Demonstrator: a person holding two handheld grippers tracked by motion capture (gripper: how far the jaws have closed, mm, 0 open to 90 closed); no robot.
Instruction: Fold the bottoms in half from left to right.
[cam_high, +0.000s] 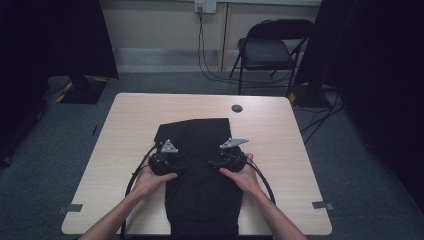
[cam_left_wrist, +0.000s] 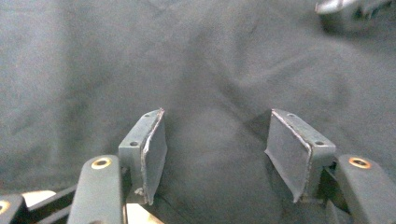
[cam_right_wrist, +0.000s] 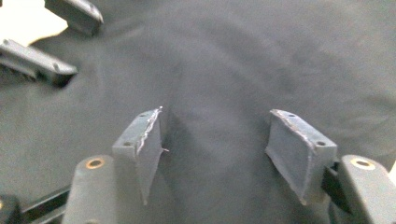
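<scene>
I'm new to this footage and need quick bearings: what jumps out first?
A black garment lies spread down the middle of the pale wooden table. Two hands hold the left tool and right tool over it, jaws open, no cloth pinched. A folding chair stands behind.

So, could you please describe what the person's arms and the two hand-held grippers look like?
The forearms are bare, with no sleeves showing. Each hand-held gripper, left and right, has a black body topped by a grey three-cornered plate and trails a black cable. The jaws carry flat grey pads on black arms with brass-coloured rivets.
</scene>
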